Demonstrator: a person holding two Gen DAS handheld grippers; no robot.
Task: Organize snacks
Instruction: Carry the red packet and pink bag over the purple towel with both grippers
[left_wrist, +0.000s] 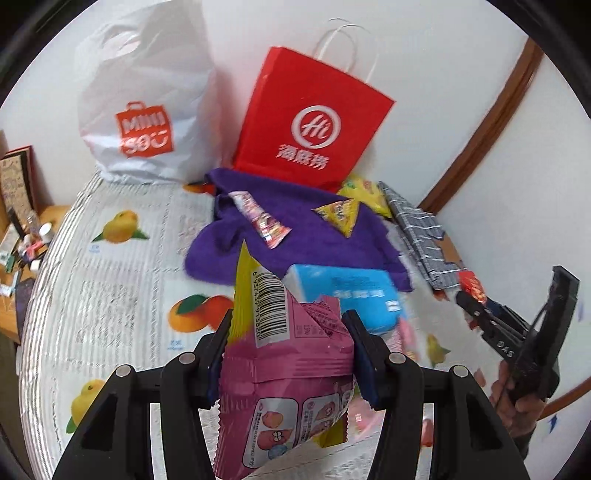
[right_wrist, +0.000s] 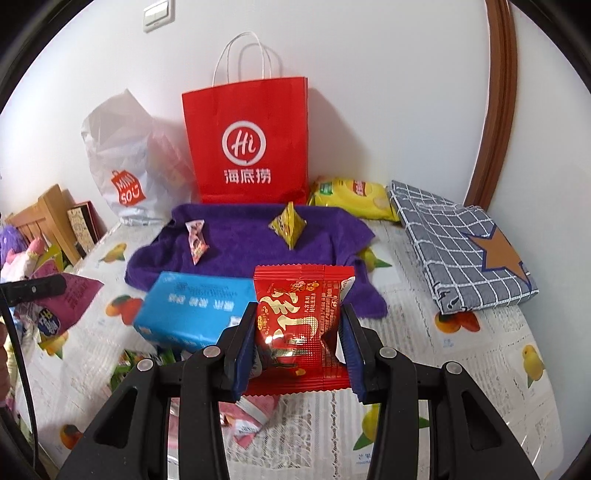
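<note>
Clamped in the left tool (left_wrist: 288, 354) is a pink snack bag (left_wrist: 284, 373), its barcode side up, held above the surface (left_wrist: 110, 280). Likewise the right tool (right_wrist: 297, 350) grips a red snack packet (right_wrist: 299, 325) by both edges.

Newspaper printed with fruit covers that surface, which meets a white wall (right_wrist: 369, 92) with a brown curved trim (right_wrist: 495, 110). Against the wall stand a red paper bag (right_wrist: 247, 147) and a white plastic bag (right_wrist: 122, 166). Before them lies a purple towel (right_wrist: 240, 243) bearing two small wrapped snacks. A grey checked cloth (right_wrist: 461, 251) lies right, a blue tissue pack (right_wrist: 192, 310) near the tools, a yellow chip bag (right_wrist: 354, 195) behind the towel.

Loose wrappers under the tools are blurred and half hidden.
</note>
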